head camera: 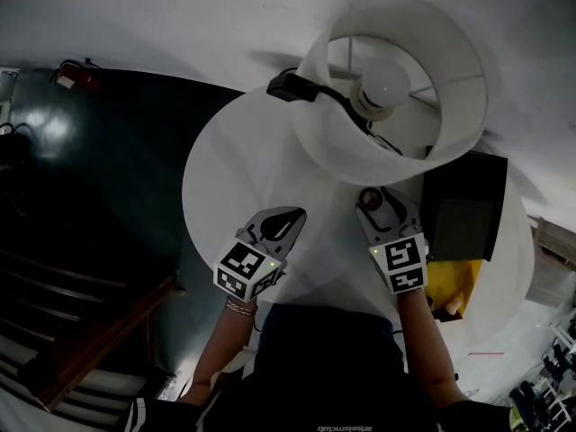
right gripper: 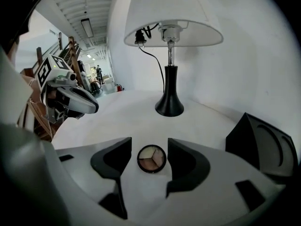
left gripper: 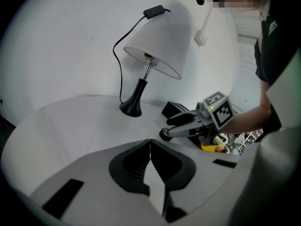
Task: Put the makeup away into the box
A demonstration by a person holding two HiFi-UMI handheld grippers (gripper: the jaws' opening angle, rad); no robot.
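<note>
A small round black makeup compact point(right gripper: 151, 158) with three beige shades lies on the white round table point(right gripper: 127, 117). My right gripper point(right gripper: 151, 160) is open, its jaws standing on either side of the compact without touching it. The left gripper view shows the compact point(left gripper: 164, 134) as a dark disc under the right gripper point(left gripper: 176, 126). My left gripper point(left gripper: 150, 142) is shut with nothing in it and hovers over the table to the left. A black box point(right gripper: 263, 142) sits to the right of the compact. From the head view both grippers, left point(head camera: 290, 216) and right point(head camera: 373, 198), are over the table.
A table lamp with a white shade point(head camera: 396, 88) and black base point(right gripper: 169, 105) stands at the table's back, its cord point(left gripper: 117, 65) trailing. The black box point(head camera: 463, 205) is at the table's right side, with a yellow object point(head camera: 450, 286) beside it. A dark stairway point(head camera: 81, 322) drops away on the left.
</note>
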